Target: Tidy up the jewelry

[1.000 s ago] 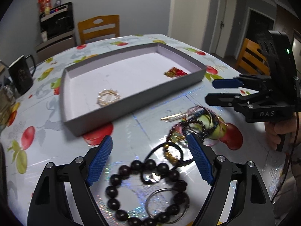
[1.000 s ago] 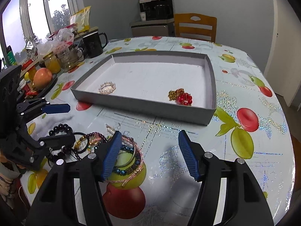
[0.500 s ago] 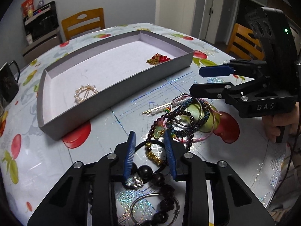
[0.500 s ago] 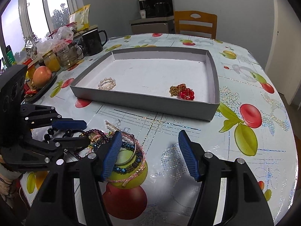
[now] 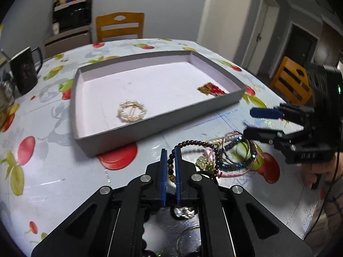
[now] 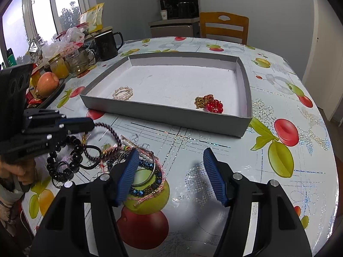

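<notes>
Two pieces already lie in the grey tray [image 5: 163, 120]: a round pearl brooch [image 5: 132, 113] near its front-left corner and a red-and-gold bead cluster [image 6: 209, 104] toward the front-right. Everything else sits outside it, so by the look of things the sorting is at an early stage. The left gripper [image 5: 170, 165] has its blue pads pressed nearly together on a strand of a dark garnet bead bracelet [image 5: 193, 144], whose loop arcs up and to the right from the pinch; in the right wrist view that loop appears lifted off the counter [image 6: 278, 171], though its far end trails into the pile and may be snagged there. The right gripper [image 6: 169, 174] is spread wide and holds nothing, poised just above the counter with its left pad beside the tangled heap [image 6: 141, 169] of bangles, blue beads and pink cord. To the left of that heap lie a large black bead bracelet [image 6: 70, 156] and a black elastic loop [image 6: 94, 158], along with a gold hairpin [image 6: 130, 143] pointing toward the tray. A judgement from this: the step in hand is carrying the garnet strand to the tray, and at least five or six items remain to be moved after it. The tangle is the likely trouble, since pulling one strand could drag its neighbours along. A black mug [image 5: 24, 72] and jars stand well apart at the counter's far edge and play no part.
</notes>
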Demonstrator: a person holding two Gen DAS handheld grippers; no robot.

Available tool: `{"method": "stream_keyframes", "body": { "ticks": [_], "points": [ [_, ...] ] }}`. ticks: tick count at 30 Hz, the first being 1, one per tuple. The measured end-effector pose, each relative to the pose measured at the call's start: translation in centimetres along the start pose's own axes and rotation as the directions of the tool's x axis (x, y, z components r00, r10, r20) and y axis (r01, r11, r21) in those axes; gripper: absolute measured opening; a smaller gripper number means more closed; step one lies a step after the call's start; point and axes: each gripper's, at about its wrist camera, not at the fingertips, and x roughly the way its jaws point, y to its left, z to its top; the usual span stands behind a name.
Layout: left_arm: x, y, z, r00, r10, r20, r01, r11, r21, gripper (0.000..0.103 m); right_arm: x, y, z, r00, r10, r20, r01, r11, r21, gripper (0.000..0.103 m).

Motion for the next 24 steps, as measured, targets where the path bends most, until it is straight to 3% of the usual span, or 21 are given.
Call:
{"method": "stream_keyframes", "body": {
  "ticks": [9,16,24],
  "points": [
    [-0.9,1.1,0.1,0.999,-0.005,0.048,0.008,0.999,-0.047,0.008,0.5,1.7,0.1,1.000,-0.015,-0.018,0.014,0.998,-0.067,0.059],
    [0.0,0.6,0.1,1.000,-0.003,-0.002,0.003,1.000,-0.025,0.008,1.1,3.2,0.1,0.999,-0.012,-0.044,0.006,0.993,-0.115,0.060],
    [-0.1,0.4,0.0,1.000,0.013,0.001,-0.013,1.000,-0.012,0.043,2.1,4.4,0.1,0.997,-0.026,-0.076,0.014,0.987,-0.159,0.067]
  ]
}}
